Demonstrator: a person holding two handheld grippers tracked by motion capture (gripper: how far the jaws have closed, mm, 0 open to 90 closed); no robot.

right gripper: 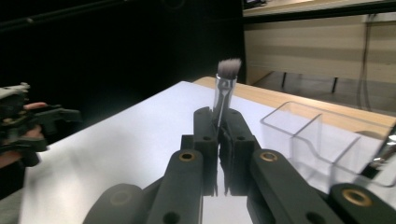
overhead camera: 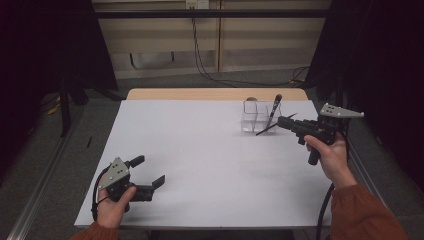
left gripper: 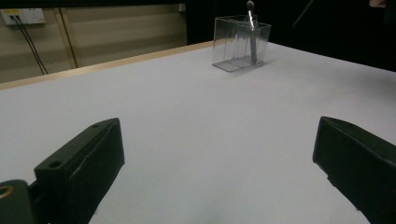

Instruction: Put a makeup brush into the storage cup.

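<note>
White table (overhead camera: 200, 150) stands before dark curtains. Right tool (overhead camera: 286, 121) is clamped on a makeup brush (right gripper: 227, 84), just beside the clear organizer (overhead camera: 259, 116) which holds another brush (overhead camera: 274, 109). Left tool (overhead camera: 150, 172) rests well apart, jaws wide.

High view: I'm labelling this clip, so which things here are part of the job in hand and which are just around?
In the job:
- makeup brush, clamped in the right gripper
- clear organizer
- second brush standing in it

Just around:
- left gripper, open, idle
- wall cables
- table
</note>
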